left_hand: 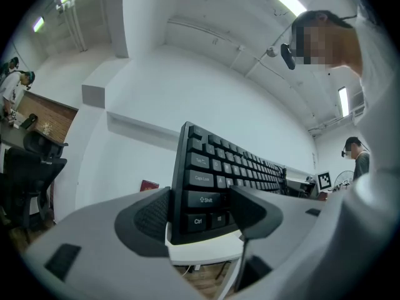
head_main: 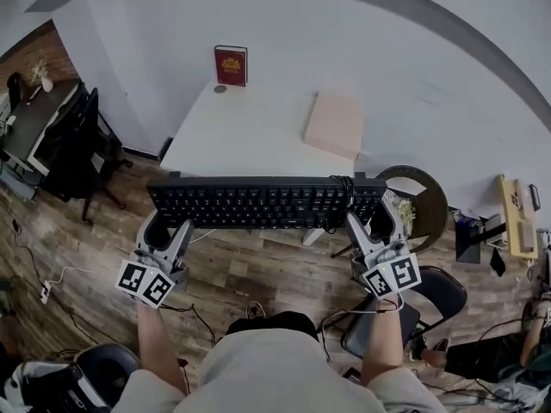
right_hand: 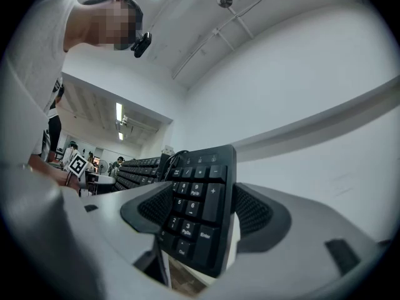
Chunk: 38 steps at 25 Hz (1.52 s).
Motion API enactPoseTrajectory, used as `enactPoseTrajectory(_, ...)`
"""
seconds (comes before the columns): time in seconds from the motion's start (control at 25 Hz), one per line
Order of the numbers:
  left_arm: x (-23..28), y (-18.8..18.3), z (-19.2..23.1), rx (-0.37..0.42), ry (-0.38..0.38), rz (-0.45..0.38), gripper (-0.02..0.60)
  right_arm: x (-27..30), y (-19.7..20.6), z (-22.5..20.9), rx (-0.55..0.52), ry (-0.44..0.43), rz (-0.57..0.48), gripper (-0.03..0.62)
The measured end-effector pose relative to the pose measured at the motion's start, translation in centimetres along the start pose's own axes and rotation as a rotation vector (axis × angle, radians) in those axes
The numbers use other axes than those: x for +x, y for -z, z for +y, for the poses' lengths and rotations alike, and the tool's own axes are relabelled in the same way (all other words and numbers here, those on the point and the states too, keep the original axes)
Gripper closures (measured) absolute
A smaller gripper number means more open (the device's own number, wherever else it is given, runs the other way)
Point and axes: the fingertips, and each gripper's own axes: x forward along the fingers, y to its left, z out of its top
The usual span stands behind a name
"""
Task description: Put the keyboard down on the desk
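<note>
A long black keyboard (head_main: 263, 201) hangs level in the air in front of the white desk (head_main: 232, 136), near its front edge. My left gripper (head_main: 165, 231) is shut on the keyboard's left end (left_hand: 203, 189), its pads clamping the Shift and Ctrl corner. My right gripper (head_main: 370, 228) is shut on the right end, the number pad (right_hand: 197, 214). A coiled black cable (head_main: 343, 186) lies on the keyboard near its right end.
On the desk stand a red book (head_main: 231, 64) at the back and a tan flat box (head_main: 334, 124) at the right. A round stool (head_main: 424, 198) and a black chair (head_main: 439, 295) stand to the right, office chairs (head_main: 82, 144) to the left. The floor is wood.
</note>
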Motion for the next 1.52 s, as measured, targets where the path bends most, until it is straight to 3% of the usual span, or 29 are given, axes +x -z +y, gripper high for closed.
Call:
enactPoseTrajectory(0.64, -1.1, 0.4, -0.5, 0.025, -0.061, -0.030, 0.290, 0.8, 1.1, -0.5, 0.018, -0.064, -0.026, 0.283)
enactPoseTrajectory(1.04, 0.0, 0.0, -0.2, 0.094, -0.016, -0.065, 0.290, 0.6, 1.7, -0.8, 0.008, -0.044, -0.101, 0.283)
enactPoseTrajectory(1.52, 0.9, -1.8, 0.0, 0.112, 0.043, -0.098, 0.290, -0.3, -0.4, 0.1, -0.044, -0.003, -0.173, 0.283)
